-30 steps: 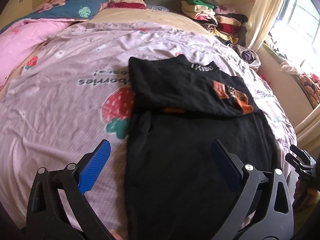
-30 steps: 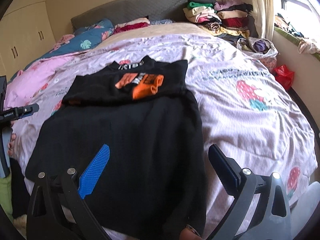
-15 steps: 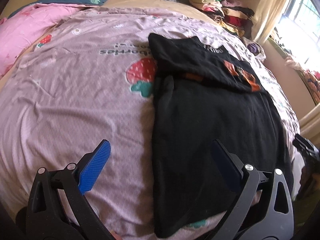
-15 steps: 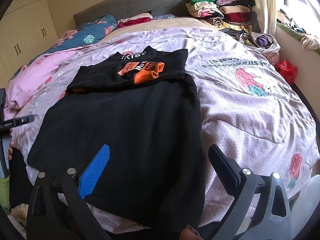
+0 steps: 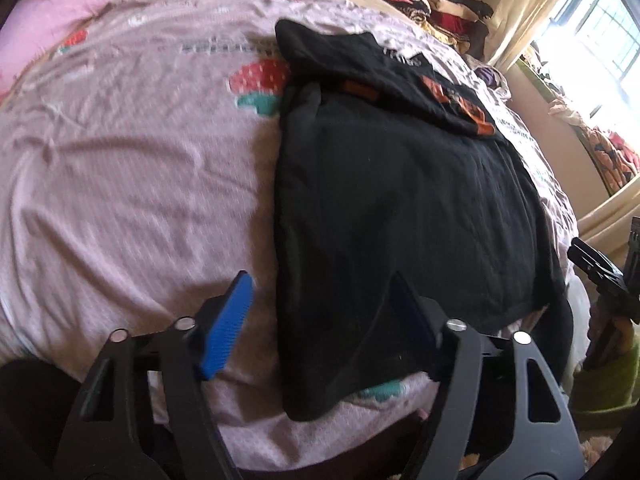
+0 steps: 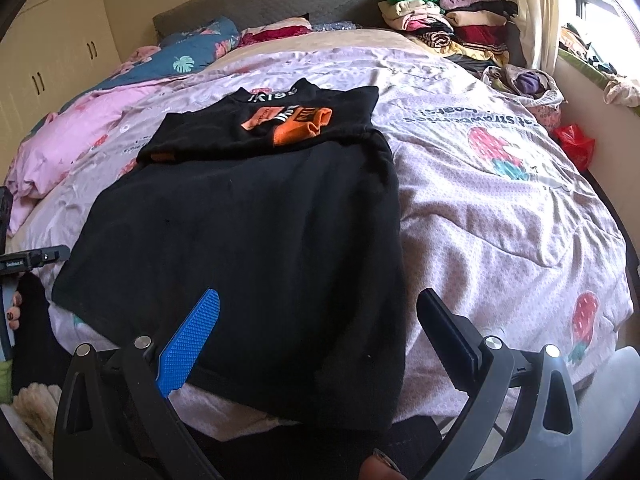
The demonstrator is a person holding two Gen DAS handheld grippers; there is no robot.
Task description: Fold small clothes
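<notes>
A black garment [image 5: 400, 208] [image 6: 248, 240] lies flat on the bed, its top part folded down and showing an orange print [image 6: 298, 122]. Its near hem reaches the bed's front edge. My left gripper [image 5: 320, 328] is open over the garment's near left corner, the left edge of the cloth lying between the fingers. My right gripper [image 6: 316, 344] is open over the garment's near right corner at the bed's edge. Neither holds anything.
A pink strawberry-print bedspread [image 6: 500, 200] covers the bed. Folded clothes are stacked at the head of the bed [image 6: 448, 24]. Pillows and a pink quilt [image 6: 72, 140] lie at the left. A window and sill [image 6: 592, 40] are at the right.
My left gripper has moved forward and down toward the garment's near left corner and closed partway. My right gripper has drawn back slightly toward the bed's front edge.
</notes>
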